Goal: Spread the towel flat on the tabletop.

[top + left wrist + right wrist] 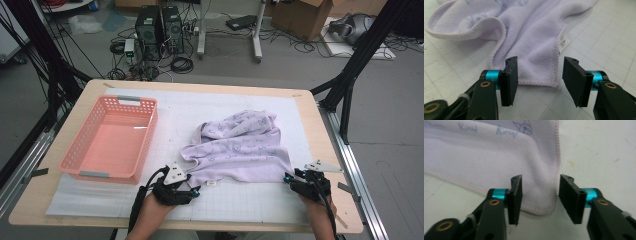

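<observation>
A lilac towel (240,145) with small printed figures lies crumpled on the white grid mat (170,112). My left gripper (196,190) sits at the towel's near left corner, by its white label (211,183). In the left gripper view the jaws of my left gripper (539,75) stand open around the hemmed corner of the towel (534,37), with the pads clear of the cloth. My right gripper (288,178) is at the near right corner. In the right gripper view my right gripper (540,195) is open too, and the towel's (486,157) pink-stitched corner lies between its jaws.
An empty pink plastic basket (112,140) stands on the mat's left side. The wooden table (330,150) ends just right of my right gripper and close behind both hands. Black frame posts (350,75) rise at the table's far corners.
</observation>
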`<state>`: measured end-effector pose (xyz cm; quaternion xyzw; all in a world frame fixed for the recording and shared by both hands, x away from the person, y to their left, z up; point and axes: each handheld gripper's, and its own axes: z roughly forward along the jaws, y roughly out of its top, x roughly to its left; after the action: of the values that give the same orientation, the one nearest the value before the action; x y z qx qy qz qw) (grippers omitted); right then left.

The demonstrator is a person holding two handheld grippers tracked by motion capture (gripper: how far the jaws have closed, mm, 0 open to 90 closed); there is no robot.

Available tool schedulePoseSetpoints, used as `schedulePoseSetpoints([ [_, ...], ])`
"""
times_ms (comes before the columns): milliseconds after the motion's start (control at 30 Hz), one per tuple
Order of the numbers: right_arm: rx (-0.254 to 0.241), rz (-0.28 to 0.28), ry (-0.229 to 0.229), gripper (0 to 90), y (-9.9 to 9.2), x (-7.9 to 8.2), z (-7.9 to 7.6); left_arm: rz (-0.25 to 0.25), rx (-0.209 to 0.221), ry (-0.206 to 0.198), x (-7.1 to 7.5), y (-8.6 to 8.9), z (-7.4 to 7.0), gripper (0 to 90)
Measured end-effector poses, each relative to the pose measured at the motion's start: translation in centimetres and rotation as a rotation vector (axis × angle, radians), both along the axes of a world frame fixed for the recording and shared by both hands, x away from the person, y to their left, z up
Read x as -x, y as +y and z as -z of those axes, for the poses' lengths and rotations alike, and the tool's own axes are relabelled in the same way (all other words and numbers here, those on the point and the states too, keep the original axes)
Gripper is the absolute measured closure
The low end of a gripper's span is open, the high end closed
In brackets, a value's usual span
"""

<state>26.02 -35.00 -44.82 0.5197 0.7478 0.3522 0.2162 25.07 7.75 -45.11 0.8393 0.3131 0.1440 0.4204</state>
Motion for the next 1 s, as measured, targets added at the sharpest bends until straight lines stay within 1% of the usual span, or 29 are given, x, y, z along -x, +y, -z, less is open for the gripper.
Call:
schedulePoseSetpoints([
  [33,-0.001,-0.005,0.007,70.9,0.1,0.2,-0.1,-0.017,-0.013,-0.015,0.1,-0.1,0.0,57.3],
  [67,-0.001,-0.014,0.011,79.8,0.1,0.3,-0.1,-0.03,-0.02,-0.021,0.2,-0.2,0.0,64.7],
  [100,-0.007,-0.035,0.015,83.5,0.2,0.6,-0.2,-0.045,-0.026,-0.028,0.3,-0.1,-0.1,74.7],
  [133,-0.009,-0.041,0.017,84.2,0.3,1.0,-0.2,-0.053,-0.024,-0.021,0.4,0.0,-0.1,84.3],
  [167,-0.008,-0.045,0.022,84.4,0.3,1.3,-0.2,-0.066,-0.009,-0.01,0.6,0.2,-0.1,84.7],
  [233,-0.006,-0.058,0.033,84.5,0.1,2.2,-0.4,-0.074,0.003,-0.007,1.3,0.7,-0.1,85.3],
  [300,-0.007,-0.072,0.029,84.5,-0.3,3.1,-0.6,-0.07,0.028,0.001,2.4,1.2,-0.2,85.3],
  [367,-0.017,-0.081,0.028,84.6,-0.6,4.0,-0.9,-0.057,0.028,-0.002,3.4,1.8,-0.3,85.3],
  [467,-0.019,-0.111,0.026,84.8,-0.9,5.3,-1.2,-0.05,0.043,0.001,4.9,2.7,-0.7,85.3],
  [533,-0.014,-0.135,0.033,84.8,-0.7,6.2,-1.4,-0.046,0.044,-0.003,6.0,3.1,-0.8,85.2],
  [567,-0.005,-0.149,0.032,84.8,-0.6,6.6,-1.5,-0.049,0.057,-0.002,6.5,3.3,-0.7,85.2],
  [633,0.019,-0.176,0.045,84.9,-0.2,7.4,-1.5,-0.047,0.059,0.013,7.4,3.7,-0.4,85.2],
  [700,0.028,-0.2,0.062,84.8,0.1,8.3,-1.3,-0.041,0.057,0.021,8.0,4.1,-0.1,85.2],
  [767,0.015,-0.22,0.071,84.9,0.1,9.1,-1.2,-0.04,0.075,0.026,8.4,4.5,-0.1,85.1],
  [833,0.007,-0.234,0.078,85.7,0.0,9.9,-1.4,-0.032,0.08,0.023,8.8,4.8,-0.3,85.1],
  [867,0.004,-0.253,0.087,86.2,0.0,10.4,-1.3,-0.03,0.083,0.024,9.0,4.9,-0.3,85.1],
  [933,0.013,-0.276,0.113,86.6,0.0,11.0,-1.3,-0.017,0.088,0.035,9.2,5.0,-0.2,85.1],
  [1000,0.008,-0.293,0.138,86.6,-0.1,11.7,-1.2,-0.005,0.095,0.044,9.4,5.1,-0.1,84.9],
])
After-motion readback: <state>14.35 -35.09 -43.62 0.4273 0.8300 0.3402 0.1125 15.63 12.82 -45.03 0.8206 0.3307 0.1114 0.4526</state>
